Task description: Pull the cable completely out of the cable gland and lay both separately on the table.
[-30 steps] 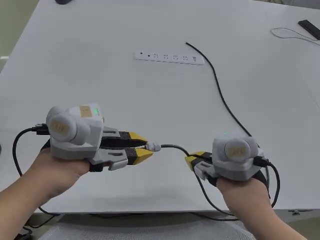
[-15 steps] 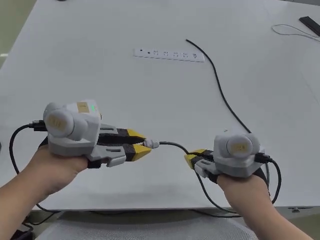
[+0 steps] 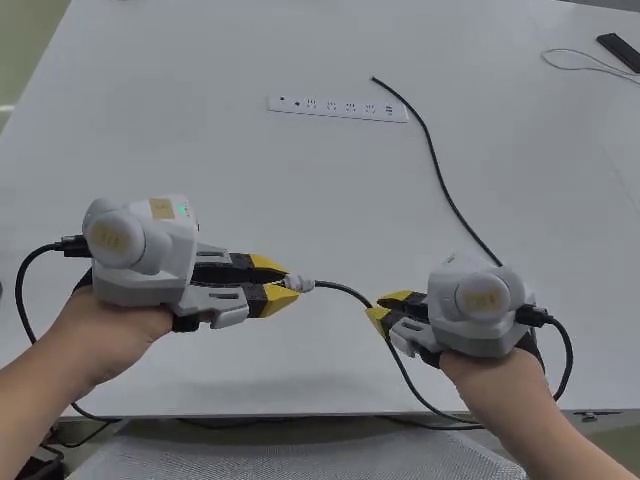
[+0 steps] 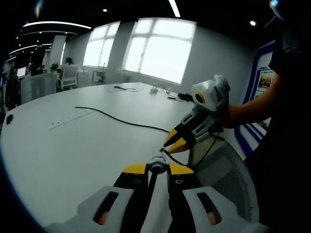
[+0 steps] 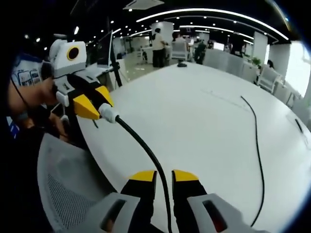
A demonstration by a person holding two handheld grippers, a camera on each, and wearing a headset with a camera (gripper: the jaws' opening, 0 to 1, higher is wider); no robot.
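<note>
A small white cable gland (image 3: pixel 301 285) sits on the end of a black cable (image 3: pixel 345 292). My left gripper (image 3: pixel 283 287) is shut on the gland, held just above the table's near edge. In the left gripper view the gland (image 4: pixel 158 162) sticks out between the yellow fingertips (image 4: pixel 136 169). The cable curves right into my right gripper (image 3: pixel 377 311), which is shut on it a short way from the gland. In the right gripper view the cable (image 5: pixel 146 148) runs from my own jaws up to the gland (image 5: pixel 110 114) in the left gripper (image 5: pixel 92 106). Behind the right gripper the cable hangs off the table edge.
A white power strip (image 3: pixel 338 108) lies at mid table. A long black cable (image 3: pixel 440 185) runs from beside it toward the right gripper. A thin white wire (image 3: pixel 585 68) and a dark object (image 3: pixel 618 50) lie at the far right. A mesh chair (image 5: pixel 63 194) stands below the table edge.
Both grippers keep their hold. The left gripper has drifted slightly left and up, the right one slightly right; the cable between them looks much the same.
</note>
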